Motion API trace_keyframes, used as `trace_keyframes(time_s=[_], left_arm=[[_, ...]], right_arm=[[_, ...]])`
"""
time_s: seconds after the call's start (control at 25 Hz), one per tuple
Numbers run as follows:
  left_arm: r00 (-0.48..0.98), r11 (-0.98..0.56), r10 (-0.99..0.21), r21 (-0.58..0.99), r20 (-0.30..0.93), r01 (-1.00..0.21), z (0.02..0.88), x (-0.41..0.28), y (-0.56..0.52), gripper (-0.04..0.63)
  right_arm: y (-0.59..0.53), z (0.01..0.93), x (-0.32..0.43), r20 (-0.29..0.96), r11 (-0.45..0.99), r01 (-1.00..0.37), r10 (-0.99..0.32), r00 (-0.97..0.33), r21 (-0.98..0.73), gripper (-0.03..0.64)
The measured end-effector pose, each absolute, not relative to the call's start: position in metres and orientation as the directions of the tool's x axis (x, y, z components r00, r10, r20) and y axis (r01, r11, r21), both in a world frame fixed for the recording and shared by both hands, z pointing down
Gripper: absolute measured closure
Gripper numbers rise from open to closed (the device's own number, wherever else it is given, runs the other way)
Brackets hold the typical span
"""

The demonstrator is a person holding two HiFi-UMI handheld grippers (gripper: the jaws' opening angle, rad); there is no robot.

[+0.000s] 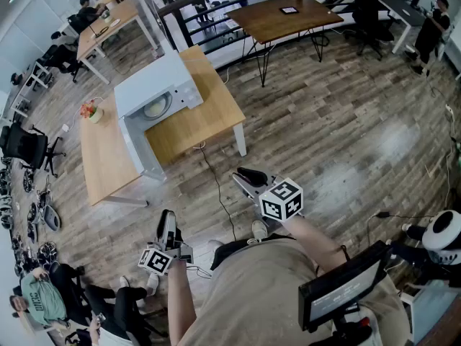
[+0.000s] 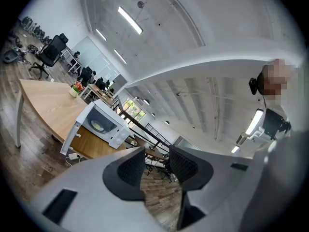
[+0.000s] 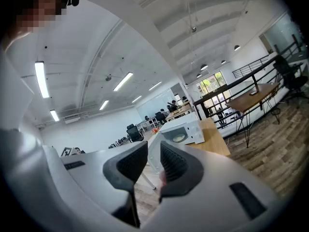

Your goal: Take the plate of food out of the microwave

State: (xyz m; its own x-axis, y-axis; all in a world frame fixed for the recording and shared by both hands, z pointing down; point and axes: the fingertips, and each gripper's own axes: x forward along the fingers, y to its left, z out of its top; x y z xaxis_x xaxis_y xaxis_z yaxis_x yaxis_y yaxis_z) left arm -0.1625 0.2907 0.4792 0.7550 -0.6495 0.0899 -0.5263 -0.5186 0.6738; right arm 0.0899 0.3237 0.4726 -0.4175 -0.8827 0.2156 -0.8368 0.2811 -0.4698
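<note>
A white microwave (image 1: 155, 96) stands on a wooden table (image 1: 209, 114) with its door (image 1: 137, 146) swung open. Inside it lies a pale plate of food (image 1: 156, 108). Both grippers hang close to the person's body, well short of the table. My left gripper (image 1: 168, 225) is open with nothing between its jaws. My right gripper (image 1: 252, 176) holds its jaws a narrow gap apart, also with nothing in them. The left gripper view shows the left gripper (image 2: 157, 166) below the microwave (image 2: 104, 124) and plate (image 2: 98, 126). In the right gripper view the right gripper (image 3: 153, 162) points at the microwave (image 3: 186, 129).
A small flower pot (image 1: 90, 111) sits at the table's left end. A cable (image 1: 216, 186) runs over the wood floor between me and the table. A second table (image 1: 284, 16) and a railing stand beyond. People sit at the lower left (image 1: 43, 301).
</note>
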Motion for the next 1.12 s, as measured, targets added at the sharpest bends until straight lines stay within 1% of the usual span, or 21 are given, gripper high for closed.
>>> trace_keyframes(time_s=[0.16,0.28,0.48,0.56,0.8,1.12], left_arm=[[0.726,-0.512,-0.684,0.663,0.069,-0.546,0.482,-0.160,0.280,0.436],[0.727,-0.512,-0.683,0.666,0.068,-0.543,0.481,-0.154,0.281,0.436],[0.747,-0.526,-0.661,0.667,0.070,-0.528,0.482,-0.143,0.278,0.436],[0.750,-0.530,-0.657,0.664,0.072,-0.527,0.482,-0.141,0.276,0.436],[0.752,-0.532,-0.655,0.663,0.072,-0.527,0.482,-0.135,0.272,0.436],[0.739,-0.508,-0.669,0.677,0.079,-0.533,0.488,-0.139,0.270,0.436]], right_arm=[[0.300,0.471,0.090,0.196,0.342,-0.819,-0.861,-0.470,-0.460,0.528],[0.299,0.470,0.092,0.193,0.354,-0.812,-0.854,-0.483,-0.465,0.528],[0.303,0.464,0.094,0.114,0.378,-0.731,-0.844,-0.525,-0.568,0.526],[0.302,0.463,0.094,0.101,0.384,-0.718,-0.841,-0.531,-0.580,0.526],[0.302,0.463,0.096,0.105,0.398,-0.715,-0.830,-0.547,-0.575,0.526],[0.301,0.476,0.097,0.131,0.383,-0.713,-0.824,-0.551,-0.587,0.526]])
